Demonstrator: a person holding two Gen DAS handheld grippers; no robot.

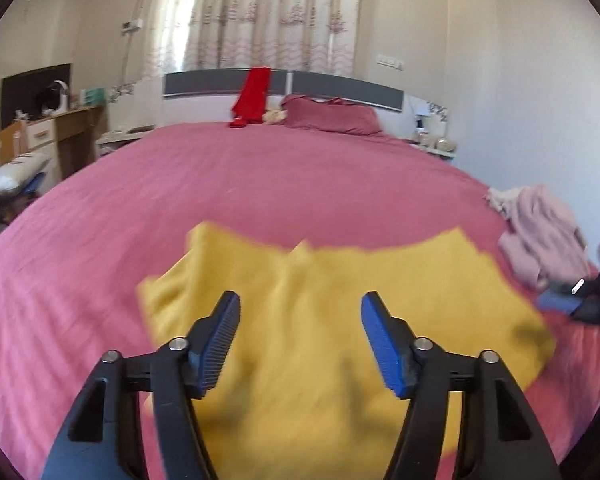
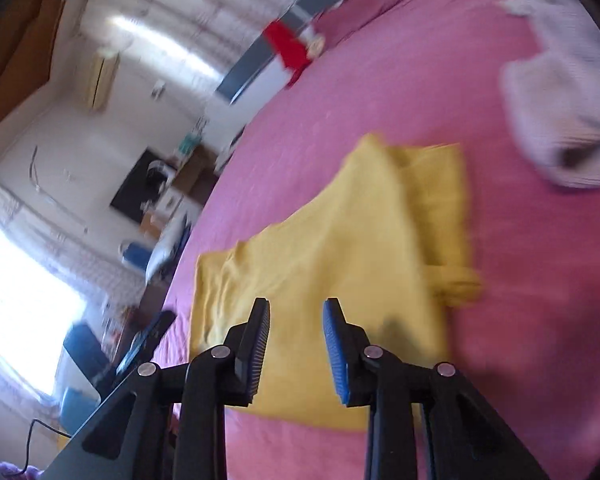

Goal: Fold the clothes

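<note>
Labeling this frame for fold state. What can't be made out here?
- Yellow garment: near edge hidden behind the left gripper in the left wrist view; folds smeared by blur.
- Pale pink clothes: blurred, cut off by the lens edge in the right wrist view.
- Right gripper: only a sliver shows in the left view.

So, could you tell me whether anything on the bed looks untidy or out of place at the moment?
The yellow garment lies only partly folded, with one lumpy bit sticking out past its edge. A pale pink garment sits crumpled in a heap near the bed's side. Nothing looks spilled or damaged.
</note>
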